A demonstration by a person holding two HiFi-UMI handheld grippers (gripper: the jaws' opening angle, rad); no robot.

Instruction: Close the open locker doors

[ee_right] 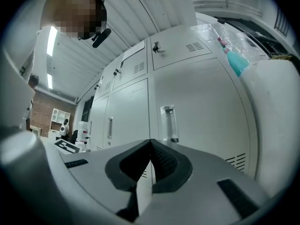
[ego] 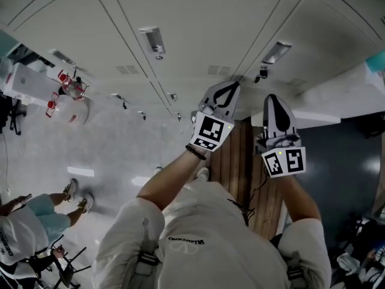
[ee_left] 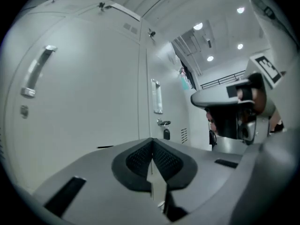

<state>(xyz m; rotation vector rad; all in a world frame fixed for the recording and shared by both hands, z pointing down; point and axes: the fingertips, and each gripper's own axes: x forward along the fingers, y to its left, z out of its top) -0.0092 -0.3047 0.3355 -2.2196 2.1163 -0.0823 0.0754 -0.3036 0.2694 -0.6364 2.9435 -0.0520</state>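
White locker doors [ego: 198,23] fill the upper half of the head view; those I can see lie flush, each with a metal handle [ego: 155,41]. A key hangs from a lock [ego: 261,73] just above my grippers. My left gripper [ego: 224,94] is shut and empty, held close to the doors. My right gripper [ego: 274,104] beside it is shut too, nothing between its pads. In the left gripper view the jaws [ee_left: 152,146] point at a door with a handle [ee_left: 37,71] and a keyed lock [ee_left: 165,124]. The right gripper view [ee_right: 151,146] faces a door handle [ee_right: 169,123].
A wooden plank surface [ego: 240,161] lies below my arms. A white panel edge [ego: 313,118] juts out right of the right gripper, over a dark floor area [ego: 343,161]. A person sits at lower left [ego: 36,218]. A red-and-white object [ego: 66,92] stands at left.
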